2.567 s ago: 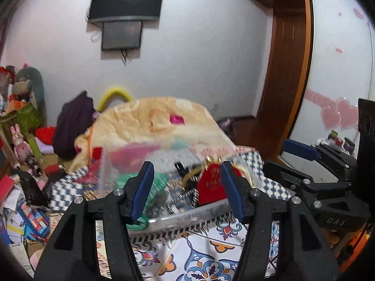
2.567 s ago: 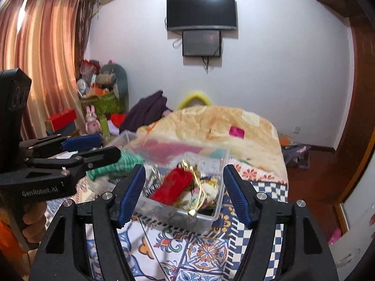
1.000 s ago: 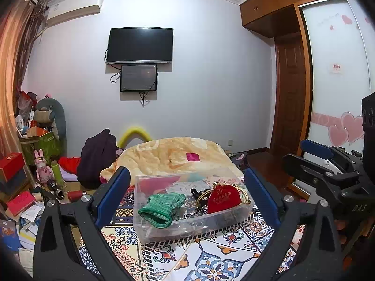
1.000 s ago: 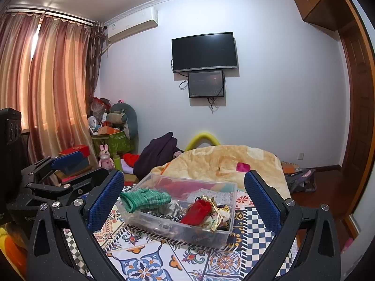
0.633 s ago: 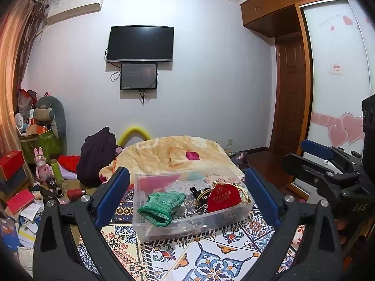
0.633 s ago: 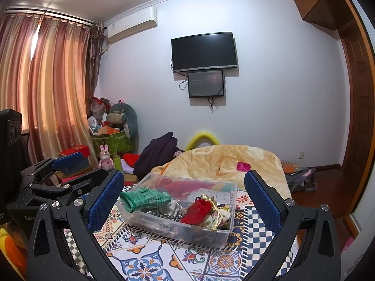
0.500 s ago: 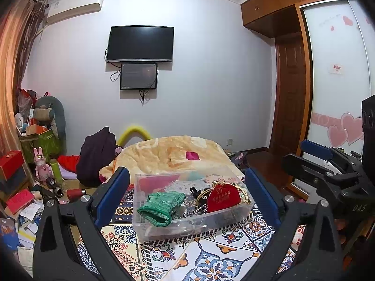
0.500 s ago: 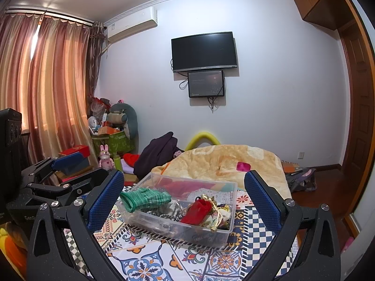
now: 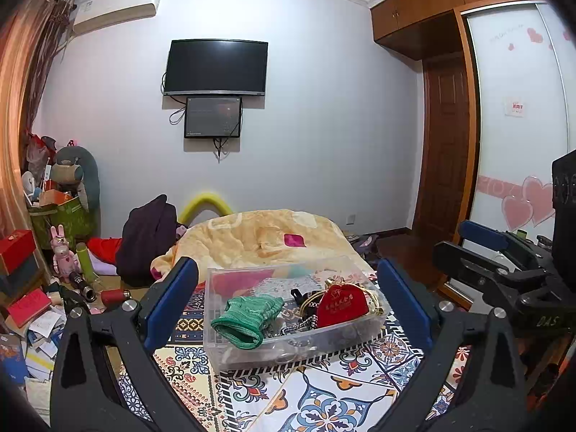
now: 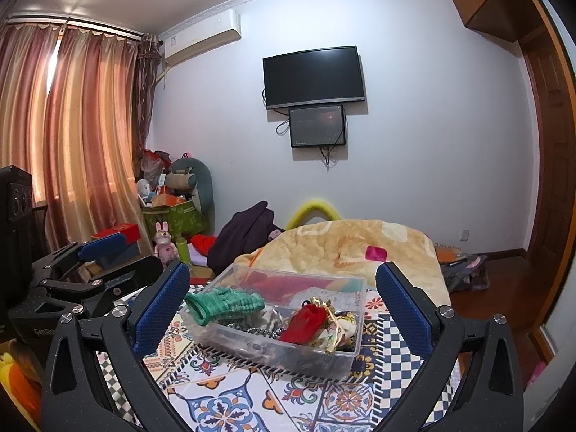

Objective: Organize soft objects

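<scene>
Both hand-held grippers spread wide above a clear box of soft things.

Left wrist view: the left hand-held gripper (image 9: 288, 302) has its blue ribbed pads far apart, holding nothing. Between them a clear plastic box (image 9: 230, 338) sits on a tile-patterned cloth (image 9: 324, 396). Inside lie a ribbed green knit piece (image 9: 246, 315), a red velvety pouch (image 9: 342, 306) and beaded chains. The right hand-held gripper (image 9: 486, 248) shows at the right edge, beside a wardrobe door with pink hearts (image 9: 522, 201). Right wrist view: the right hand-held gripper (image 10: 282, 304) is equally wide and empty; the box (image 10: 273, 356) stands apart below. Only here are pleated pink curtains (image 10: 72, 144) visible, with the left hand-held gripper (image 10: 104, 255) at the left.
</scene>
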